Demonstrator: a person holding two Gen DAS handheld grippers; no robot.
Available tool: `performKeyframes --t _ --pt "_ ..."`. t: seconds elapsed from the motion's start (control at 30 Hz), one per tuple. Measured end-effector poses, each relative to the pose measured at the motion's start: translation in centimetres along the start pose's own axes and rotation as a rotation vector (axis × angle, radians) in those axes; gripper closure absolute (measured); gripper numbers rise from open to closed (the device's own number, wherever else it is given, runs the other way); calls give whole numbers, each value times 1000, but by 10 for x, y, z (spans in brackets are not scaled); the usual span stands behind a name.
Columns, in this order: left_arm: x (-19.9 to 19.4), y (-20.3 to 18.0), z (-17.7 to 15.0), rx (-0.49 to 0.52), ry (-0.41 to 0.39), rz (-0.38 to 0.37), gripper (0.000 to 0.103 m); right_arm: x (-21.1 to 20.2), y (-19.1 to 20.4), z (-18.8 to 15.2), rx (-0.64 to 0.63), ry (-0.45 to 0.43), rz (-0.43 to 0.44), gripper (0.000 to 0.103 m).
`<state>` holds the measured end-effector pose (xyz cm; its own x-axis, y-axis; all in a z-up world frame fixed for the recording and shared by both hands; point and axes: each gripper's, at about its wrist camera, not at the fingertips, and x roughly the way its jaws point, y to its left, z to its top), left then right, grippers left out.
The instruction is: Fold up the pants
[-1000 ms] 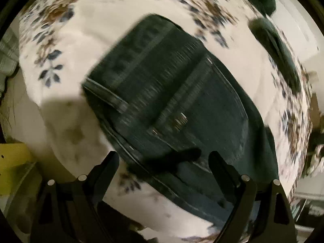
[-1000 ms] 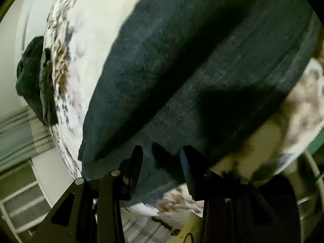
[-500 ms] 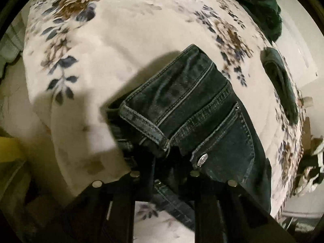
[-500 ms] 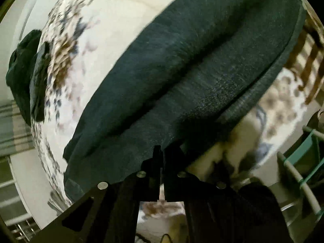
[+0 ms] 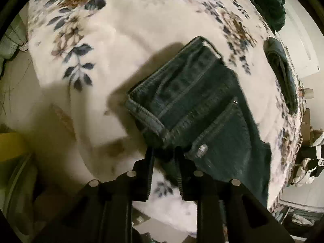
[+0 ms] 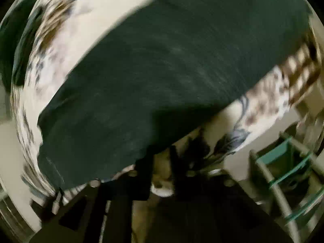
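The whole scene is being taken up by a floral blanket spread over what looks like a bed, cream with brown and blue flowers; it's also being shown in the right wrist view, though that one is pretty smeared by blur. On top of it the dark denim pants are being laid out, waistband end bunched nearest the left camera, a back pocket with a small metal tab facing up; in the right view the same pants are being seen as one broad dark sheet running across the blanket. Another dark folded garment is being kept near the blanket's far edge, and a dark green bundle beyond it. The left gripper is being clenched on the pants' waistband, fabric pinched between the fingers. The right gripper is being held at the pants' near edge; whether cloth is being pinched can't be told, too blurry.
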<state>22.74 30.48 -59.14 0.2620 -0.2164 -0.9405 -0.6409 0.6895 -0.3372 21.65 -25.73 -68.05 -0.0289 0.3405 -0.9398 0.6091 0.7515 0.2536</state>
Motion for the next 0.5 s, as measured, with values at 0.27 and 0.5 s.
performKeyframes --t 0.27,0.5 --pt "-17 -67 6 276 -106 146 11 -17 169 11 -417 16 123 47" --pt "41 -75 31 363 -48 227 11 61 310 55 -587 54 68 47"
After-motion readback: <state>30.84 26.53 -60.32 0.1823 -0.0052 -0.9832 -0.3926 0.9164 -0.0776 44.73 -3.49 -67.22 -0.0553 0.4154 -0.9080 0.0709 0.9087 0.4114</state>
